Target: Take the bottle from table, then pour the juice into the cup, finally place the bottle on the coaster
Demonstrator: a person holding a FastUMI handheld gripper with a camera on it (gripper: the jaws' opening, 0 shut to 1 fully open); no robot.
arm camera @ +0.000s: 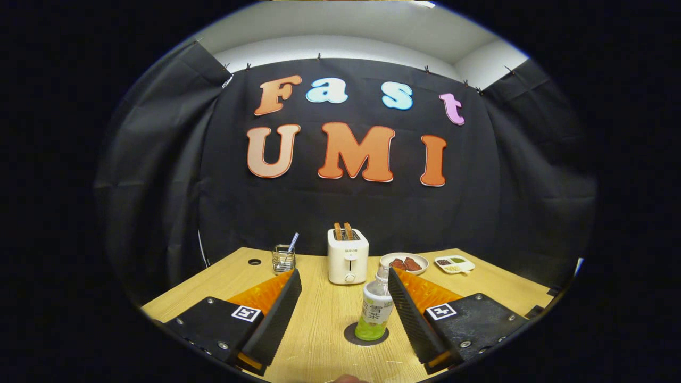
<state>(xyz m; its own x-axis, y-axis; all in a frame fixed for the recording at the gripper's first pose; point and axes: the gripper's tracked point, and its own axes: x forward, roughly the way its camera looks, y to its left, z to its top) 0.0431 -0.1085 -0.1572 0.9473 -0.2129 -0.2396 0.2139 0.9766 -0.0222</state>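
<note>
The bottle (375,311) stood upright on the coaster (366,334), between the fingers (345,308) and nearer the right one. The fingers were spread wide, gripping nothing. The cup (283,259) sat beyond. Placement looked finished, judging by that.

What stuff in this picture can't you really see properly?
- The coaster under the bottle: mostly covered by the bottle standing on it, gripper view.
- The bottle's far side: partly hidden behind one finger of the open gripper.
- How much drink is in the cup: too small to tell.
- Food on the plate and small dish: too small to identify.
- The table near edge: cut off by the fingers.
</note>
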